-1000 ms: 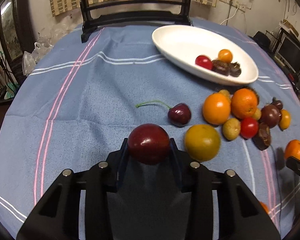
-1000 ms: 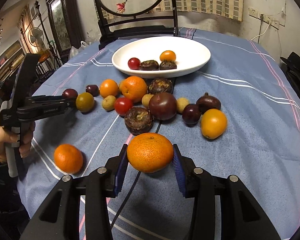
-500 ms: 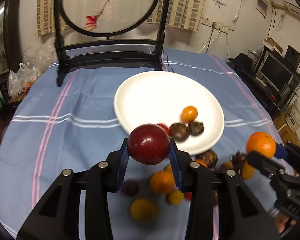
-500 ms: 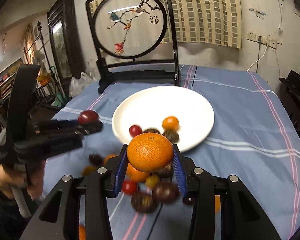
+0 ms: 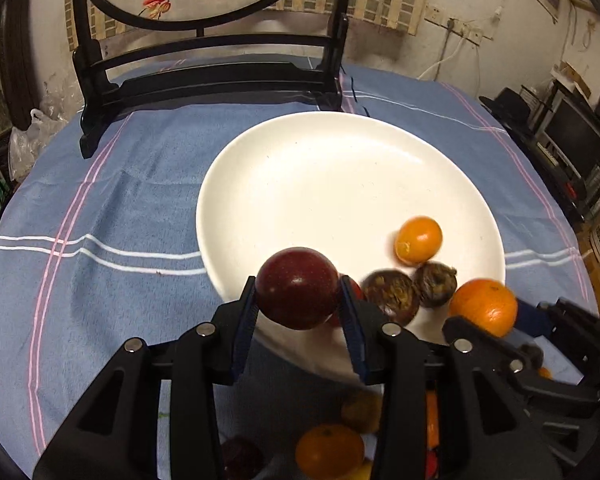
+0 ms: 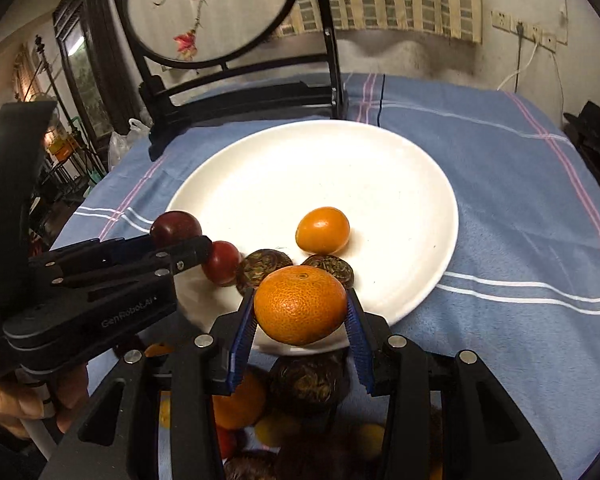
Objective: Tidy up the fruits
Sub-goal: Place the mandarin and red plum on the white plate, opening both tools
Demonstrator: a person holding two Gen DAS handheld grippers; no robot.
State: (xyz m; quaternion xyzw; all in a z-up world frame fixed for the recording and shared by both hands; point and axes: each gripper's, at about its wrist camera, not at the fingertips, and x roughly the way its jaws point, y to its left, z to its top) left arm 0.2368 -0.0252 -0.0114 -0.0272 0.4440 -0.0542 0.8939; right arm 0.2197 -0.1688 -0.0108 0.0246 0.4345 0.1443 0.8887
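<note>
Both grippers now over plate [image 5: 300, 168], left jaws opening

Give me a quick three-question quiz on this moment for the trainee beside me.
1. Which fruit is between the right gripper's fingers? A) a dark red fruit B) an orange C) a brown fruit
2. True or false: the left gripper is empty.
3. How many fruits lie in the white plate?
Key: 1. B. 2. False: a dark red fruit sits between its fingers, though its jaws have just been opening. 3. Four: a small orange fruit, two brown ones and a red one.
</note>
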